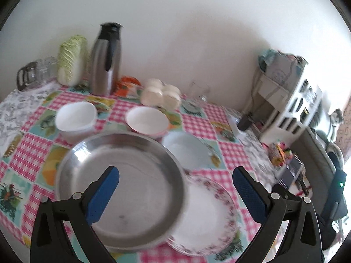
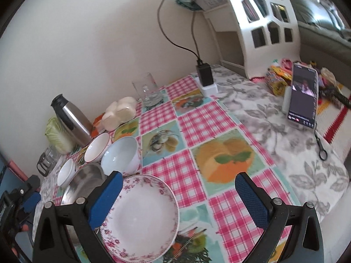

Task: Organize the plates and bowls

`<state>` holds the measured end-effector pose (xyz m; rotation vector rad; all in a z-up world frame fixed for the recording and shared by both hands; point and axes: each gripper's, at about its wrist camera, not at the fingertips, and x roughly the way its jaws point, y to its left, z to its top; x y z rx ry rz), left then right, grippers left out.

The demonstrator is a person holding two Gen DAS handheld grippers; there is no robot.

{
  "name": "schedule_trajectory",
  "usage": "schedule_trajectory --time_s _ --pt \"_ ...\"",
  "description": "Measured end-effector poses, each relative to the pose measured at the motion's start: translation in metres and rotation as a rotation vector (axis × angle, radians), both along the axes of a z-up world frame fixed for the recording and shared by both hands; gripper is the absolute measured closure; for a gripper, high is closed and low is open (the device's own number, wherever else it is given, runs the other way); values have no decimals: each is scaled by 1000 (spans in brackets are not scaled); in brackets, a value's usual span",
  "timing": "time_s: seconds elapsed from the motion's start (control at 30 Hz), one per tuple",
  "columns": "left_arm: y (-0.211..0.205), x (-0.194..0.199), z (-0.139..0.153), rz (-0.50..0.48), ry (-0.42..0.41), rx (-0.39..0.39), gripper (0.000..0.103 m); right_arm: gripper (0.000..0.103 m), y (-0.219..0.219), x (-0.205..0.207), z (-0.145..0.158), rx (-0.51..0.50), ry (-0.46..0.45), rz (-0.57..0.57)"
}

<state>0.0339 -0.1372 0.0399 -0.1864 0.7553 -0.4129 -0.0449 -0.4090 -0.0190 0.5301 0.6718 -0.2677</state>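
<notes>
A steel plate (image 1: 120, 188) lies on the checked tablecloth, and its blurred right rim overlaps a floral-rimmed plate (image 1: 208, 214). Behind them stand a white bowl (image 1: 75, 118), a red-rimmed bowl (image 1: 147, 120) and a pale blue bowl (image 1: 186, 151). My left gripper (image 1: 175, 184) is open above the steel plate, holding nothing. In the right wrist view my right gripper (image 2: 178, 188) is open over the floral plate (image 2: 140, 217), whose left edge its left finger covers. The steel plate (image 2: 85, 182), blue bowl (image 2: 120, 155), red-rimmed bowl (image 2: 96, 148) and white bowl (image 2: 65, 172) sit to the left.
Along the wall stand a steel thermos (image 1: 105, 61), a cabbage (image 1: 72, 59), a bag of pale buns (image 1: 160, 94) and a drinking glass (image 2: 148, 92). A charger block (image 2: 205, 74), a propped phone (image 2: 303, 96) and a white shelf unit (image 2: 258, 22) occupy the right.
</notes>
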Motion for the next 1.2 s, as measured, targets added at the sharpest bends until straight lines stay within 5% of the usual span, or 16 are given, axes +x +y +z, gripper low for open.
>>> schedule_trajectory --time_s 0.73,1.2 --pt "-73 -46 -38 -149 250 72 0 0 -18 -9 -26 90 55 -30" --pt "-48 -27 -84 -7 464 13 1 0 -12 2 -48 153 110 12"
